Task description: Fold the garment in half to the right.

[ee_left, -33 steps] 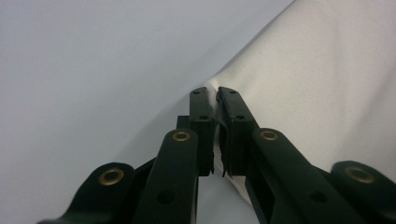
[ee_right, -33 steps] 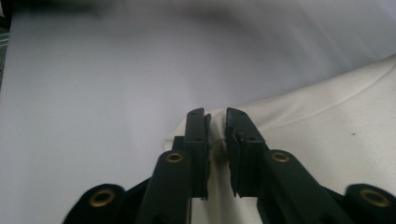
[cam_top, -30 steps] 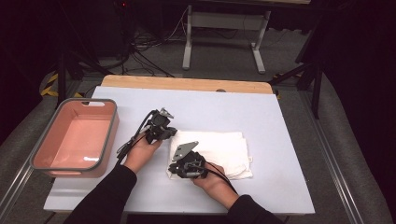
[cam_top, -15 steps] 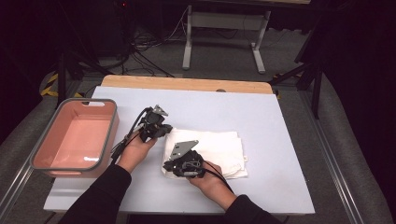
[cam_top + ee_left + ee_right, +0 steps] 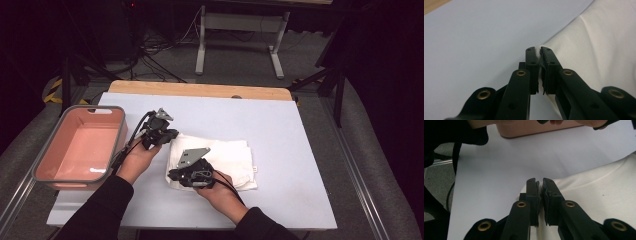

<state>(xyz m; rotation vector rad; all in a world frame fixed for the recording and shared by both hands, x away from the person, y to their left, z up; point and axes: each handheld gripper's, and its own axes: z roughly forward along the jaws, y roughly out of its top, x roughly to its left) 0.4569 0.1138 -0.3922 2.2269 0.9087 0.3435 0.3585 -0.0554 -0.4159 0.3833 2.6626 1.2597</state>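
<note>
2 grippers pinch the white cloth [image 5: 220, 157] along its left edge. Left gripper [image 5: 167, 134] grips the far corner, right gripper [image 5: 172, 175] the near one; the cloth's length runs rightward.

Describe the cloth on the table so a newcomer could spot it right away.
On the pale table, right of the pink bin, lies a folded cloth. It's the only white, soft item there, and both grippers pinch its left edge.

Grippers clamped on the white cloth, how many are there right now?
2. The left gripper pinches the white cloth at its far-left corner, beside the pink bin; the right gripper pinches its near-left corner.
</note>
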